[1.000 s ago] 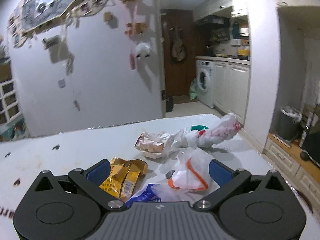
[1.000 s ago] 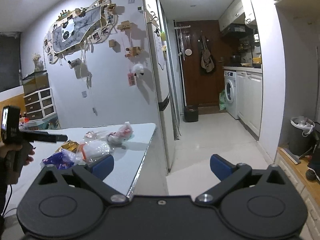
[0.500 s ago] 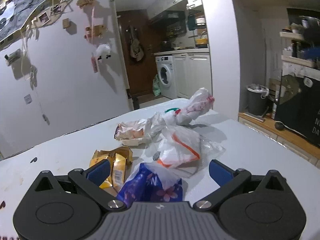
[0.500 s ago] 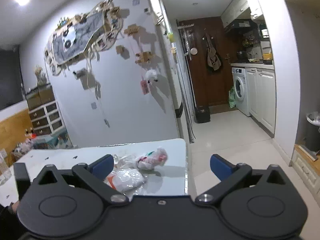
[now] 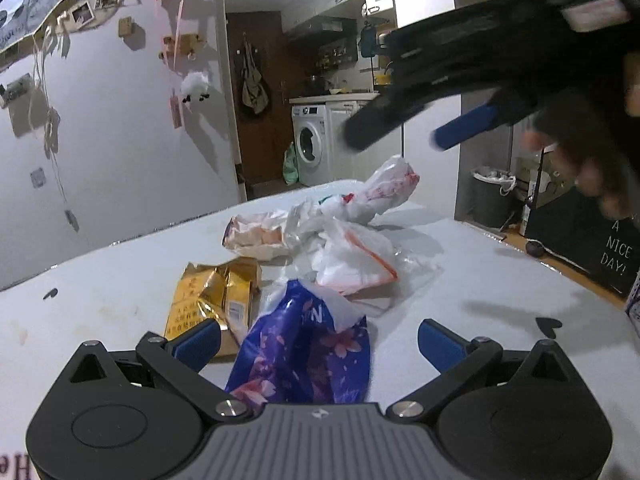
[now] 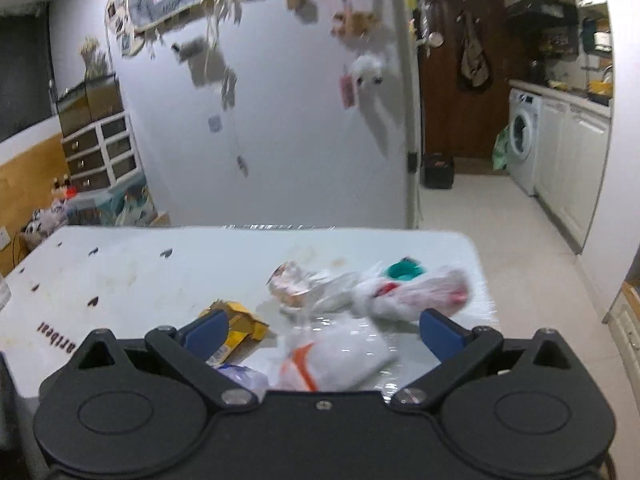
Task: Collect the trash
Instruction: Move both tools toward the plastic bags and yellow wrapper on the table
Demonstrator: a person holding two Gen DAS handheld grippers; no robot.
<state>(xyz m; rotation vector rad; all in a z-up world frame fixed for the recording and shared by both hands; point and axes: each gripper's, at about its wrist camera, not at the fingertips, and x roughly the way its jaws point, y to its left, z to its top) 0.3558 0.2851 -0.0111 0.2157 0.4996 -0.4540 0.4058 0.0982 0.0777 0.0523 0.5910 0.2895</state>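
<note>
Right gripper (image 6: 322, 328) swung over trash, open; left gripper (image 5: 318, 338) open, blue bag (image 5: 304, 344) at 12 o'clock on surface (image 5: 500, 280).

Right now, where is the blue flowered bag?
In the left wrist view the blue flowered bag lies on the white table, between the open left gripper fingers, beside the yellow wrapper.

Home interior: dining area opening onto a kitchen.
Washing machine (image 6: 523, 136), white cabinets (image 6: 572, 168), photo-decorated wall (image 6: 280, 80), table (image 6: 120, 280).
</note>
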